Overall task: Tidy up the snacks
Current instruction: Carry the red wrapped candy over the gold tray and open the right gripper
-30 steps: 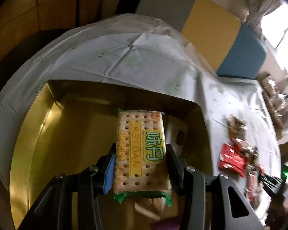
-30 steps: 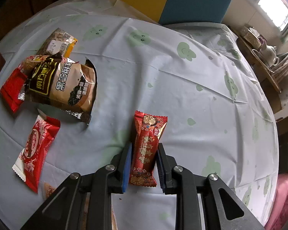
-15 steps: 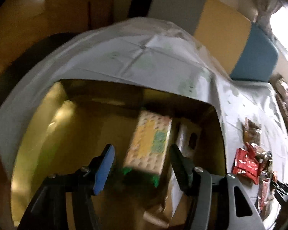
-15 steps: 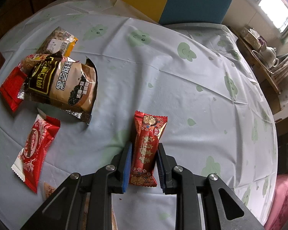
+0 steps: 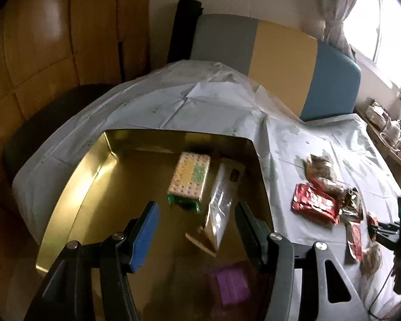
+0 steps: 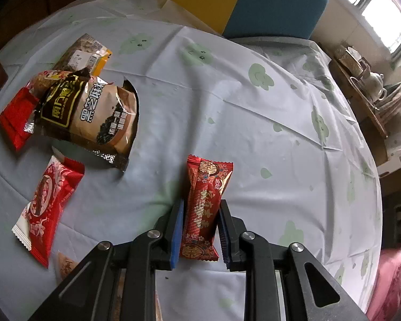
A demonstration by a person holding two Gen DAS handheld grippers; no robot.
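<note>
left claw [image 5: 196, 223]: jaws apart, empty, above gold tin [image 5: 74, 187] | cracker pack [image 5: 189, 178]: lying in tin | right claw [image 6: 200, 230]: clamped on red candy packet [image 6: 204, 206] over table [image 6: 254, 133]

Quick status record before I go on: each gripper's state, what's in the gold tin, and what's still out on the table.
left gripper: open, empty, above the tin
right gripper: shut on red patterned snack packet
gold tin: cracker pack, pale box on its edge, purple item near the camera
tablecloth: brown sesame bag, red-and-white packet, red packet, one more pack behind
</note>
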